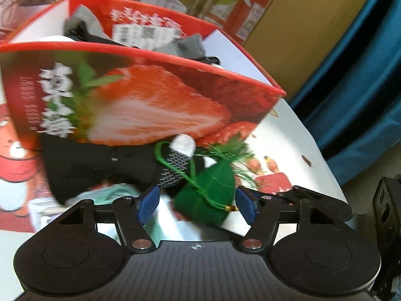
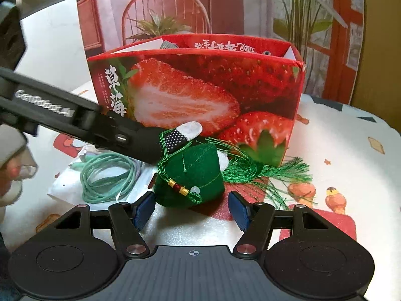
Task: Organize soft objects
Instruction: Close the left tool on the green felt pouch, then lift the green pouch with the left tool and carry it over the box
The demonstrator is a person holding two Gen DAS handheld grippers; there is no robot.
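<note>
A green cloth pouch (image 1: 208, 198) with a cord and tassel lies on the table in front of a red strawberry box (image 1: 140, 100). My left gripper (image 1: 197, 205) stands open around the pouch, with a gap at the left pad. In the right wrist view the same pouch (image 2: 193, 175) sits between the blue pads of my right gripper (image 2: 191, 209), which is open, its right pad clear of the cloth. A black sock (image 2: 175, 139) with a dotted band and a white toe leans against the box (image 2: 200, 87). Its green cord loops over the sock (image 1: 95, 168). The left gripper's finger (image 2: 135, 138) reaches beside the sock.
Grey socks (image 1: 85, 22) fill the box. A coil of mint cable (image 2: 105, 175) in a clear bag lies left of the pouch. A gloved hand (image 2: 12, 170) shows at the left edge. The patterned tablecloth (image 2: 338, 155) ends near a teal curtain (image 1: 363, 75).
</note>
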